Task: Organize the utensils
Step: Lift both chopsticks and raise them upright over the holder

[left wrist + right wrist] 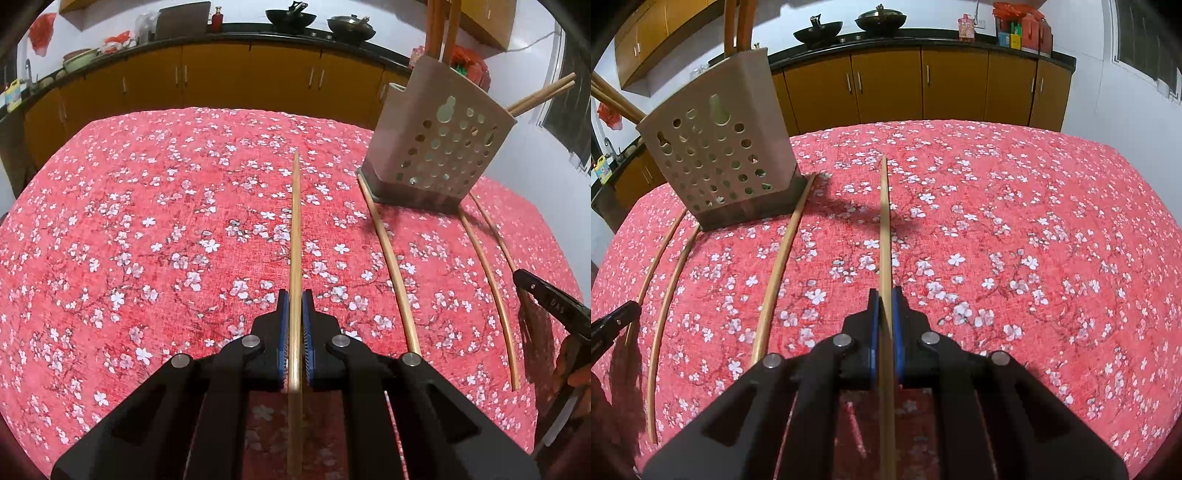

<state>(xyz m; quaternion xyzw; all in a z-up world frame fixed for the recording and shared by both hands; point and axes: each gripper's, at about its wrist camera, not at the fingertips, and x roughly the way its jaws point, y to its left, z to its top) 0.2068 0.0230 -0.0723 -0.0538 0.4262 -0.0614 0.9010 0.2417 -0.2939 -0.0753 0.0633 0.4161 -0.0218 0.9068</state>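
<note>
Chopsticks are the business on this table, whose red floral tablecloth fills most of both views. Behind it runs a long row of yellow-brown cabinets under a dark counter, where two black woks sit side by side.

Next in size is the beige perforated utensil holder, standing on the cloth with a dark base. Wooden handles rise out of its top, and a pair of chopstick ends pokes out past its rim at a slant.

On the cloth, three loose chopsticks lie roughly parallel, running from the holder toward the cameras. The nearest one in the left wrist view has its far tip right at the corner of the holder's base; the other two lie just beyond it, close together, and whether their tips touch the base is hard to judge through the fisheye bend.

The left gripper has its blue pads pressed narrowly on a chopstick, which points straight ahead above the cloth. The right gripper is likewise clamped on a second chopstick, also pointing forward, to the right of the holder. Each gripper's black edge shows at the margin of the other's view.
</note>
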